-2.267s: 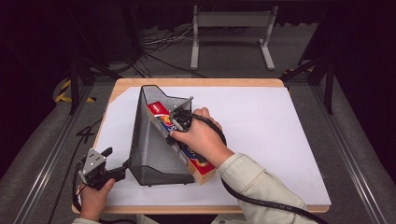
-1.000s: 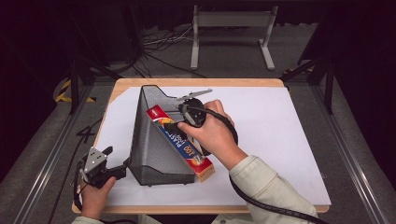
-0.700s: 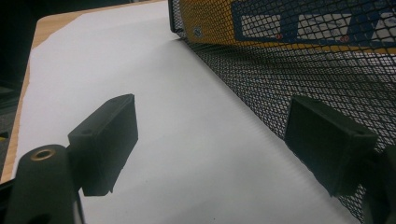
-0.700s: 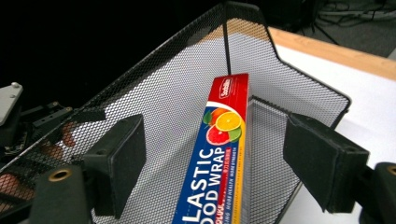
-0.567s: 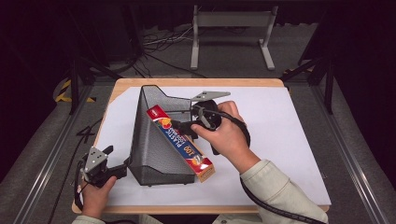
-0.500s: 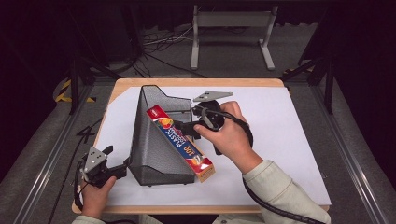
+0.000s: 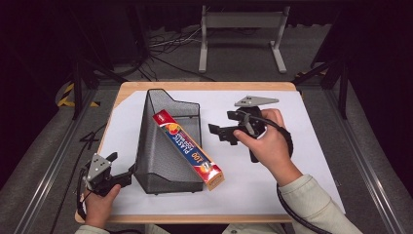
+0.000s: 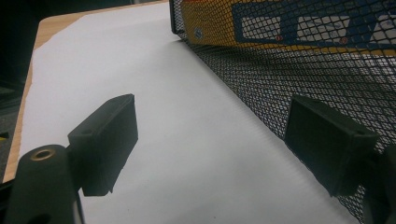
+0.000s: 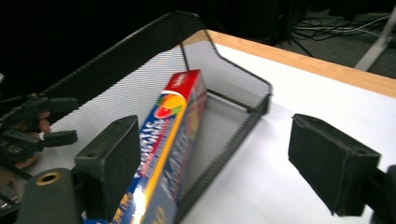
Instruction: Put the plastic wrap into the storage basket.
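High view is showing a black mesh file holder [image 7: 165, 146] sitting on the white sheet [image 7: 302, 161] that is covering the wooden table [image 7: 204, 86], with a long red, blue and yellow box [image 7: 187, 148] leaning inside it — its lower end is sticking out past the holder's open front. To the right of the holder, the right gripper [image 7: 221, 132] is hovering with its jaws spread wide and nothing between them, pointing toward the box. Right gripper view is showing the same box [image 9: 170, 140] standing on edge against the mesh wall [image 9: 116, 79]. At the table's near left corner, the left gripper [image 7: 124, 171] is resting just beside the holder — jaws wide apart, empty, with the mesh [image 8: 299, 70] by one jaw in the left gripper view.
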A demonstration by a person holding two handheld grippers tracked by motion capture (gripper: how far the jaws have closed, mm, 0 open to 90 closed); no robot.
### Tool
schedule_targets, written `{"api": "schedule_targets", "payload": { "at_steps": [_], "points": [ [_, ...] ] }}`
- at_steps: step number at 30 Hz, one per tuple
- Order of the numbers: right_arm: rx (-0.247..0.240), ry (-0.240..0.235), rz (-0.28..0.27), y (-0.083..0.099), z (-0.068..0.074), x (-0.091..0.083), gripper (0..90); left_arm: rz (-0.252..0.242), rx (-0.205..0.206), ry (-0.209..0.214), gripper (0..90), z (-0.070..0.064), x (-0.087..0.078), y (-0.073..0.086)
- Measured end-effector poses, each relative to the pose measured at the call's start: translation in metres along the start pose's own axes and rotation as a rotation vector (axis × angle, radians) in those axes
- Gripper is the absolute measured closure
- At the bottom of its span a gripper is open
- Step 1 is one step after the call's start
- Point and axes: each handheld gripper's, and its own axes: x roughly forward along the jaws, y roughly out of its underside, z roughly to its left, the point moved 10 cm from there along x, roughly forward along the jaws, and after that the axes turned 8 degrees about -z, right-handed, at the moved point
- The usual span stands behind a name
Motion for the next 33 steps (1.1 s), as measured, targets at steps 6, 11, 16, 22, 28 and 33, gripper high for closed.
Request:
{"api": "schedule_targets", "payload": {
  "at_steps": [6, 11, 16, 22, 28, 33],
  "points": [
    [-0.026, 0.038, -0.013, 0.002, -0.027, -0.024, 15.9, 0.0, -0.003, -0.002, 18.2, 0.0, 0.0, 0.0],
    [-0.055, 0.103, 0.002, 0.014, -0.06, -0.053, 15.7, 0.003, 0.001, -0.001, 18.1, 0.0, 0.0, 0.001],
    [-0.035, 0.128, -0.005, 0.019, -0.082, -0.068, 14.7, 0.003, -0.001, -0.004, 18.2, 0.0, 0.0, 0.001],
    [-0.025, 0.138, -0.017, 0.028, -0.104, -0.08, 14.3, 0.0, -0.008, -0.011, 18.1, 0.001, -0.001, 0.0],
    [-0.019, 0.142, -0.043, 0.042, -0.117, -0.085, 13.3, -0.005, -0.008, -0.008, 18.2, 0.001, -0.002, 0.0],
    [-0.046, 0.135, -0.046, 0.066, -0.125, -0.088, 13.3, -0.009, -0.006, -0.003, 18.0, 0.001, -0.002, -0.001]
  ]
}}
